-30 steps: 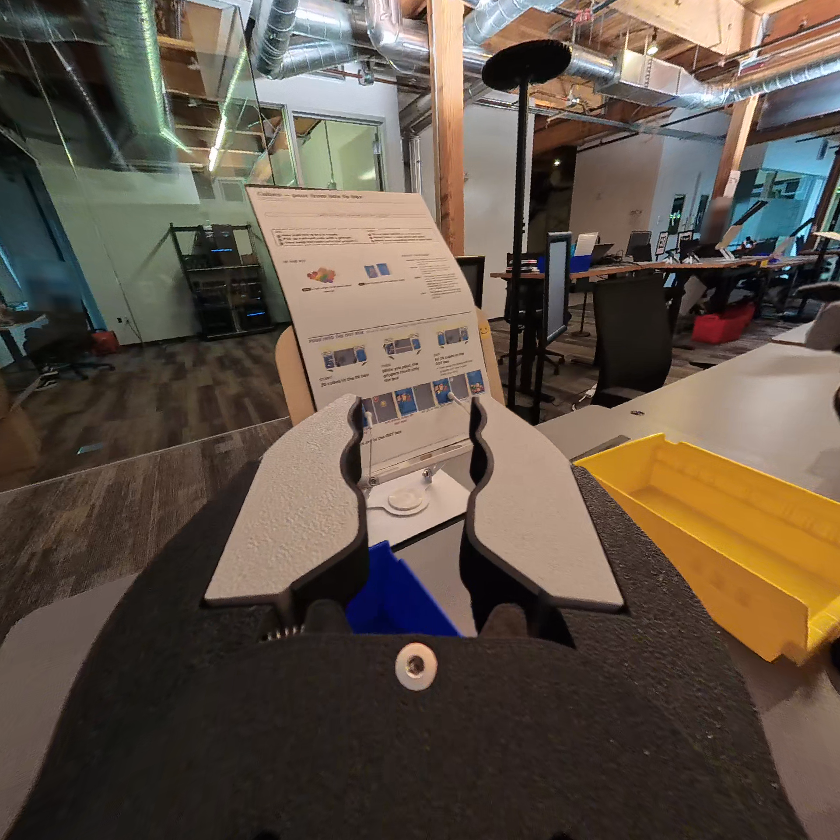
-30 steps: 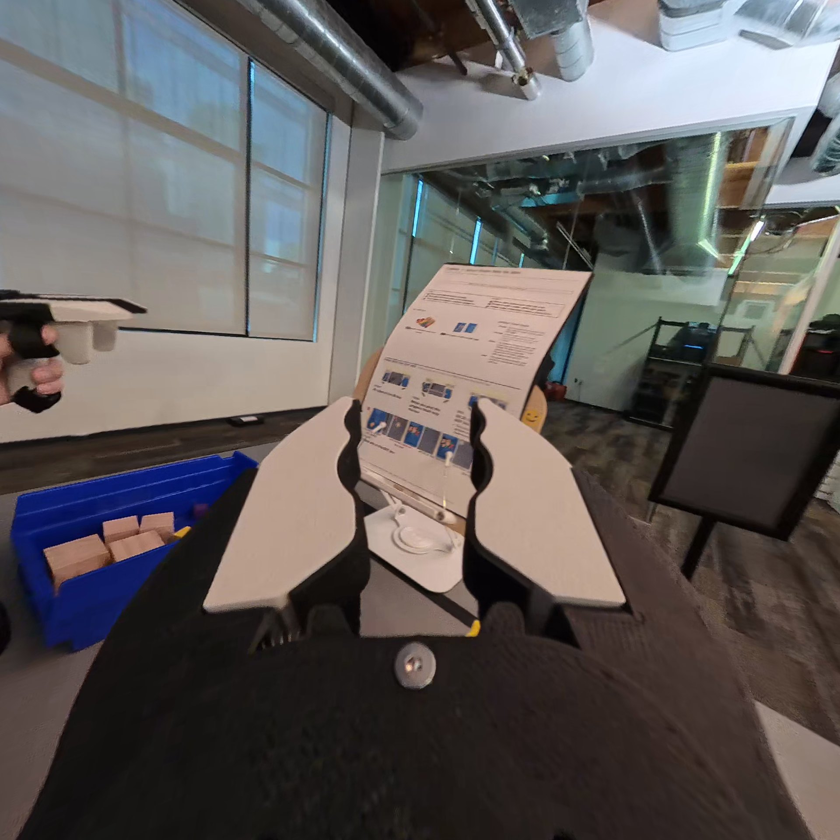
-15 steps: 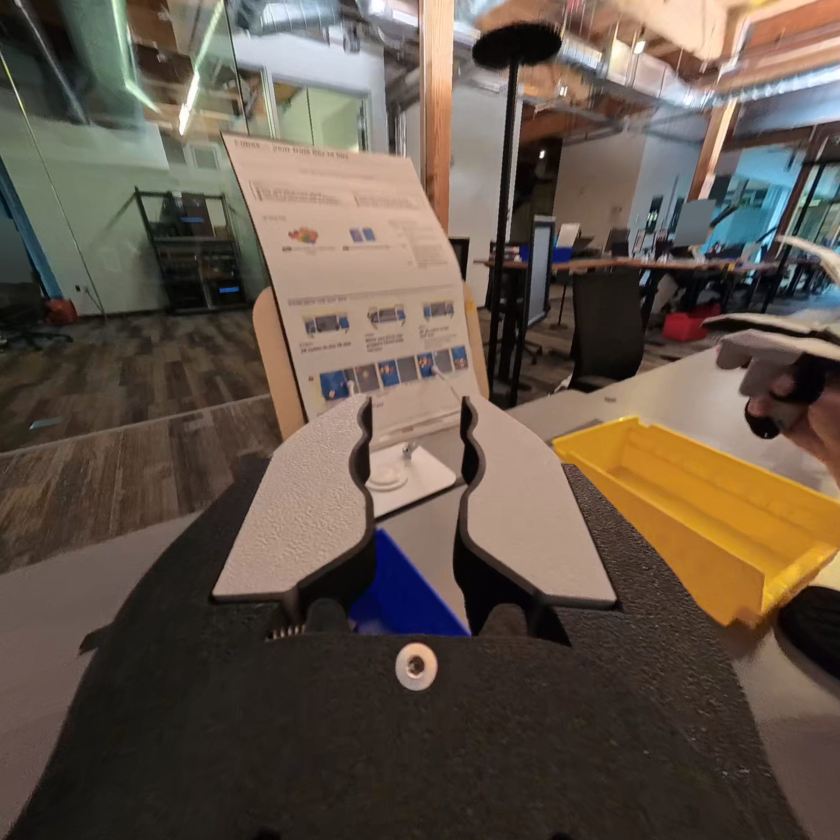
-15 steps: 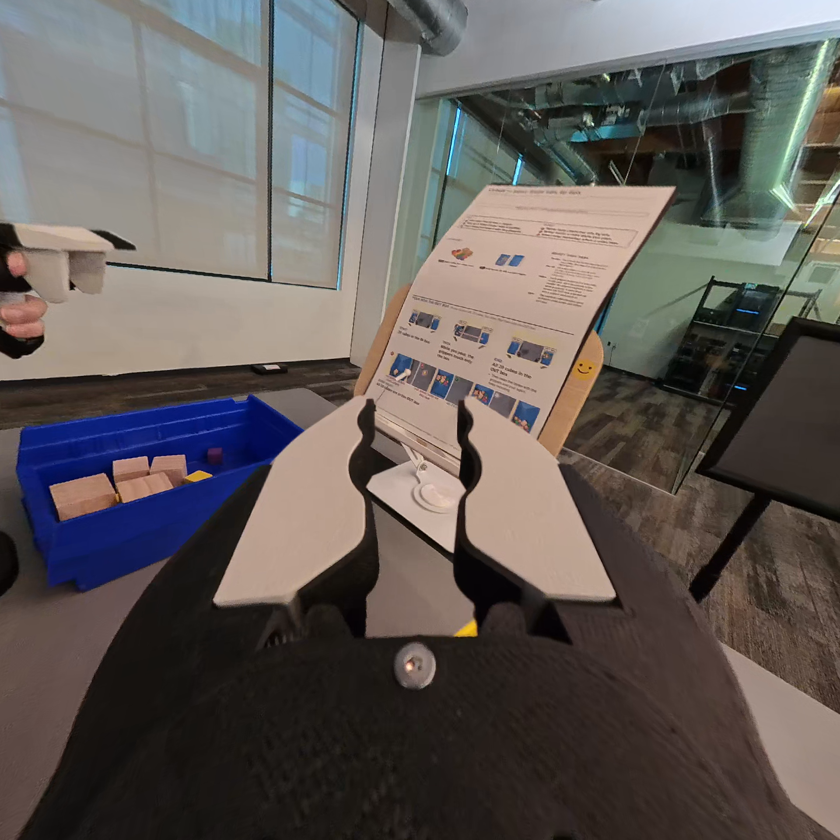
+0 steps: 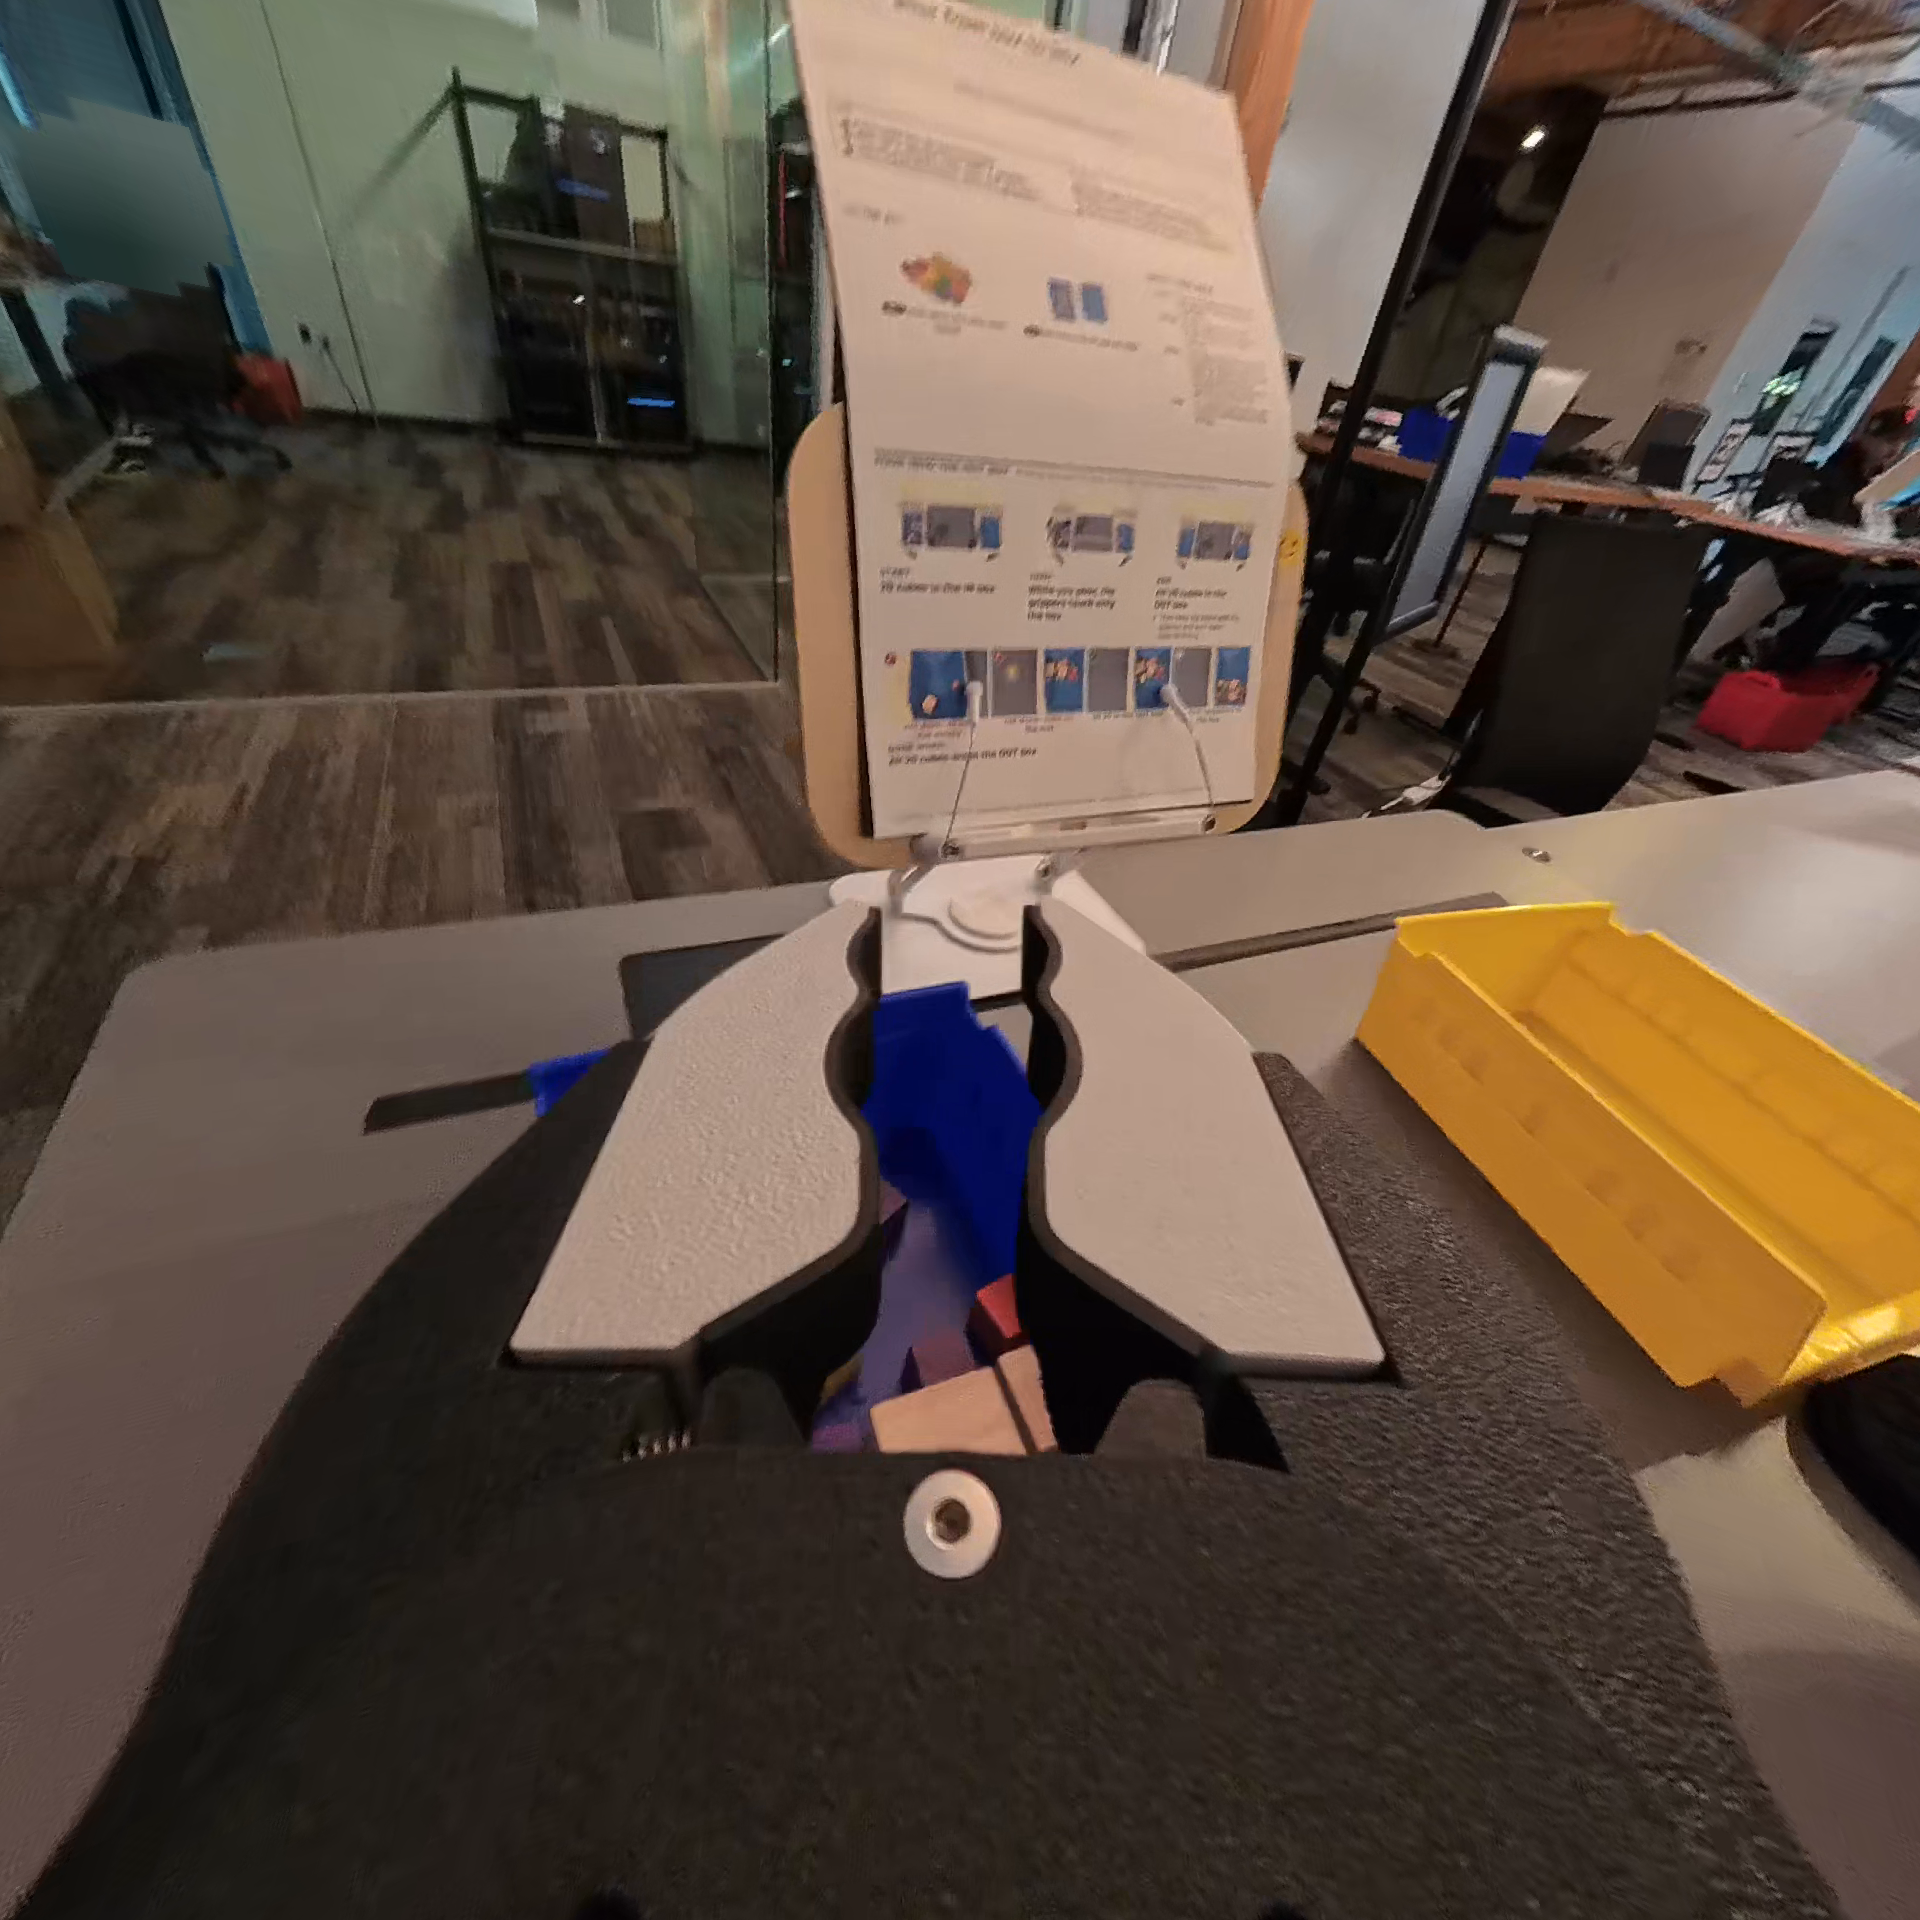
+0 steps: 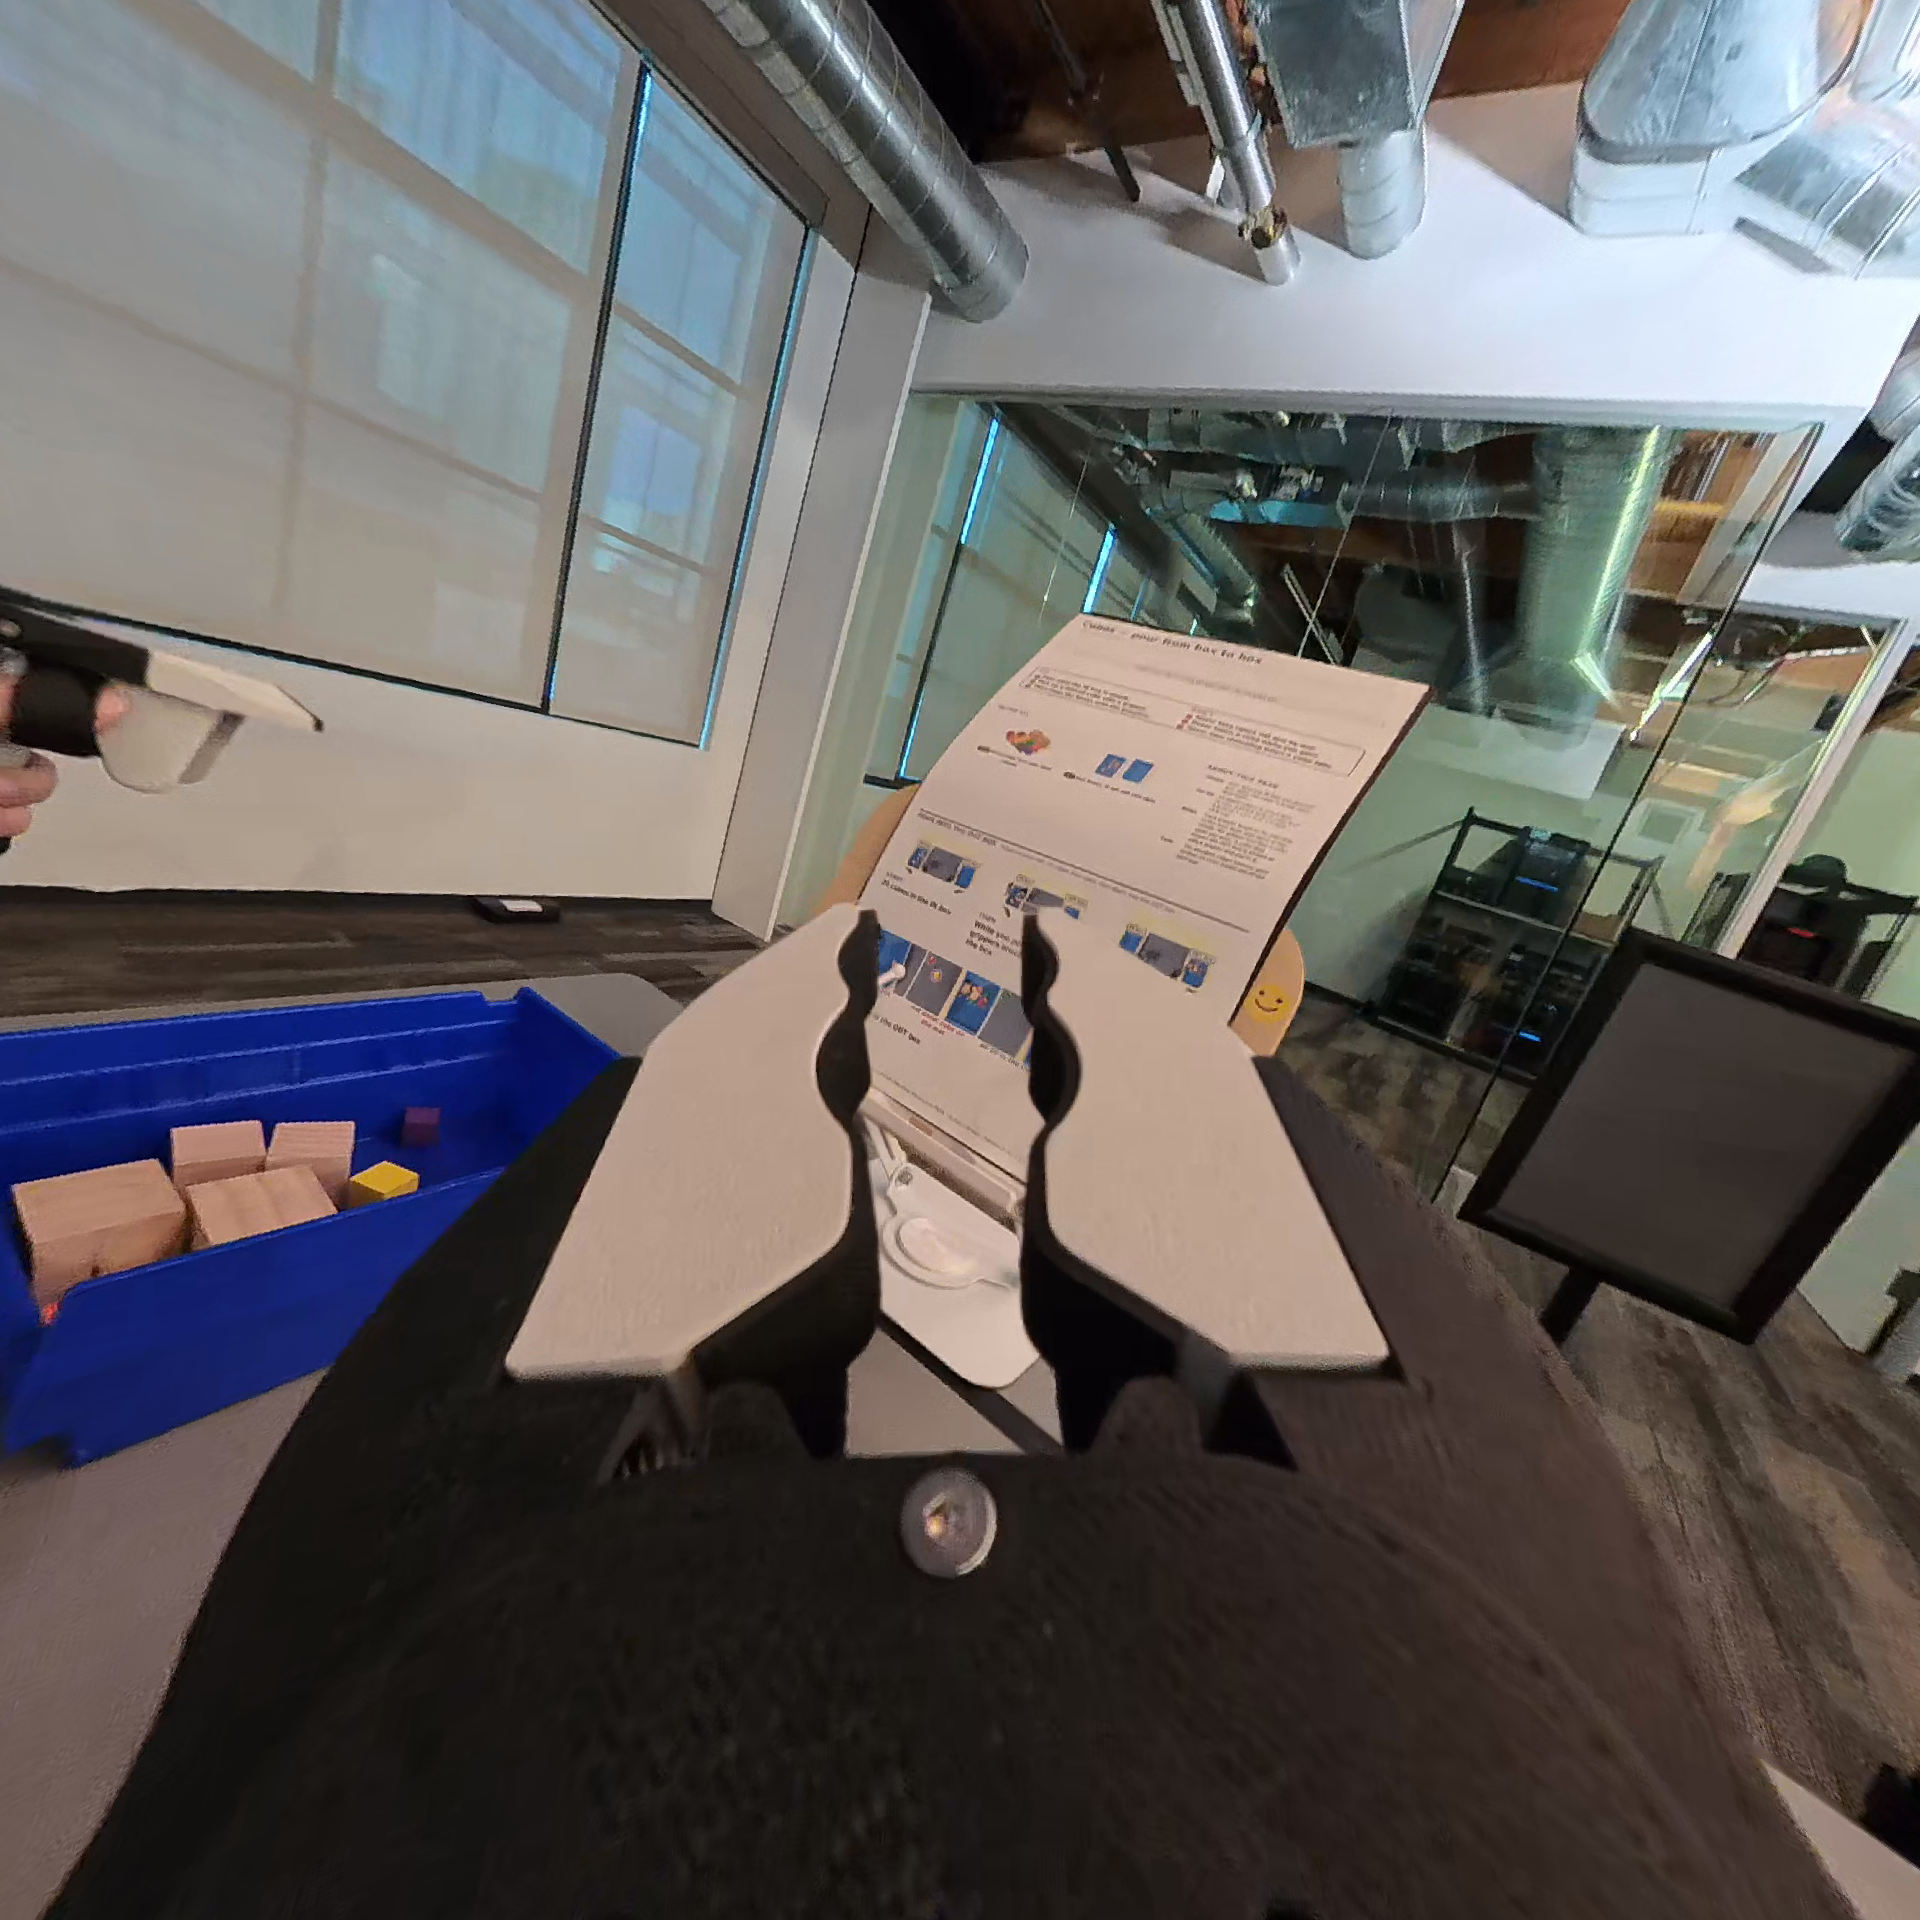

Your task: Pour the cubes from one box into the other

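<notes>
My left gripper [image 5: 951,920] hangs over the blue box [image 6: 260,1060], jaws spread with nothing between them — through the gap I look down on the box's far wall and on a few cubes [image 5: 961,1408] below: a pale wooden one, a reddish one, something purple. The box sits on the grey table [image 5: 260,1039]. In the right wrist view the same box lies off to the left, holding several pale wooden cubes bunched at its near end, a small yellow cube [image 6: 382,1181] just beside them and a small purple cube [image 6: 421,1124] farther back, apart from the rest.

The yellow box [image 5: 1621,1122] stands to the right of the blue one, well apart, open side up — I see no cubes in the part of it that shows.

My right gripper [image 6: 943,935] is held above the table, jaws parted and empty, pointing at the printed instruction sheet [image 5: 1049,416] on its wooden stand at the table's far edge. The white base of the stand shows between the fingers.

Far left in the right wrist view, the left gripper appears again, raised above the blue box, a hand [image 6: 21,774] on its grip.
</notes>
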A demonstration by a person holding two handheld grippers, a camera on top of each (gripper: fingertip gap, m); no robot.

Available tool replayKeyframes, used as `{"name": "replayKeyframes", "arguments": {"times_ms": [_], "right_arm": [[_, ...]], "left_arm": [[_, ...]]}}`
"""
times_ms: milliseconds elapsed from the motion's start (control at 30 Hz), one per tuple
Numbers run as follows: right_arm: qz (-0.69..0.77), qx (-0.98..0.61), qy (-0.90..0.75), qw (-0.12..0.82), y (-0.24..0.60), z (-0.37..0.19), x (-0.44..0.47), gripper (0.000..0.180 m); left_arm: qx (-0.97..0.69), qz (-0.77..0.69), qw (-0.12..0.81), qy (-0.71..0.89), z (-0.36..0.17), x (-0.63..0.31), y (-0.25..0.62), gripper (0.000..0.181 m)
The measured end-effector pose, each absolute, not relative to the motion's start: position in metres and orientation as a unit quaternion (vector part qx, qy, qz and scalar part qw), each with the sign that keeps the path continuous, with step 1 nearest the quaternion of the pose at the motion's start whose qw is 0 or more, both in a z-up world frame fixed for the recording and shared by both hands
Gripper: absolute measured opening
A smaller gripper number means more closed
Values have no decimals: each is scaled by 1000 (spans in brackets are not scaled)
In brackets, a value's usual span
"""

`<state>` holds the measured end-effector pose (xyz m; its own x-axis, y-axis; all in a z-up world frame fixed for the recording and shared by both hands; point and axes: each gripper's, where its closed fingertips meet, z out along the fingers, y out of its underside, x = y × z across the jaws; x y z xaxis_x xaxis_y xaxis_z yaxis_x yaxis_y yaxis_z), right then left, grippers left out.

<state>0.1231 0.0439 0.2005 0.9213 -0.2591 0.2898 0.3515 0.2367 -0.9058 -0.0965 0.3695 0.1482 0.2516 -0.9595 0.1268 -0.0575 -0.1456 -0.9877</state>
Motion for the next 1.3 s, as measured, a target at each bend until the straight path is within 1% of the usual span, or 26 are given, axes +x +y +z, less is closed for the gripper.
{"name": "replayKeyframes", "arguments": {"times_ms": [100, 233, 300, 333, 367, 467, 533, 567, 700, 800, 900, 1000, 1033, 1133, 1300], "right_arm": [[-164, -574, -44, 801, 39, 205, 118, 25], [-81, -567, -40, 819, 40, 203, 116, 25], [-47, -576, -27, 816, 46, 197, 119, 25], [-37, -588, -20, 808, 51, 191, 122, 25], [-32, -604, -13, 796, 57, 184, 124, 25], [-28, -666, 4, 746, 80, 156, 130, 26], [-55, -716, 30, 695, 91, 133, 140, 28], [-73, -729, 44, 679, 94, 125, 145, 28], [-71, -739, 31, 669, 105, 118, 136, 28], [-55, -749, 27, 660, 112, 110, 131, 28], [-55, -762, 30, 644, 117, 101, 133, 28], [-50, -765, 33, 641, 118, 98, 133, 28], [-50, -765, 32, 642, 118, 99, 133, 28], [-51, -765, 33, 641, 117, 98, 134, 28], [-50, -766, 33, 640, 117, 98, 134, 28]], "left_arm": [[-626, -402, 515, 426, 138, -105, 382, 25], [-657, -302, 530, 444, 115, -123, 409, 25], [-687, -252, 514, 447, 95, -135, 427, 25], [-700, -237, 501, 450, 86, -139, 435, 17], [-706, -236, 491, 453, 79, -142, 440, 0], [-722, -275, 476, 421, 68, -146, 457, 0], [-748, -306, 439, 392, 52, -146, 466, 17], [-760, -317, 413, 389, 41, -144, 469, 18], [-791, -318, 348, 390, -3, -134, 478, 21], [-818, -298, 291, 396, -35, -126, 479, 28], [-841, -248, 230, 422, -67, -126, 474, 28], [-846, -235, 197, 436, -82, -117, 469, 20], [-849, -224, 194, 437, -86, -116, 470, 19], [-855, -197, 178, 446, -97, -112, 469, 9], [-850, -167, 190, 462, -97, -113, 470, 7]]}}
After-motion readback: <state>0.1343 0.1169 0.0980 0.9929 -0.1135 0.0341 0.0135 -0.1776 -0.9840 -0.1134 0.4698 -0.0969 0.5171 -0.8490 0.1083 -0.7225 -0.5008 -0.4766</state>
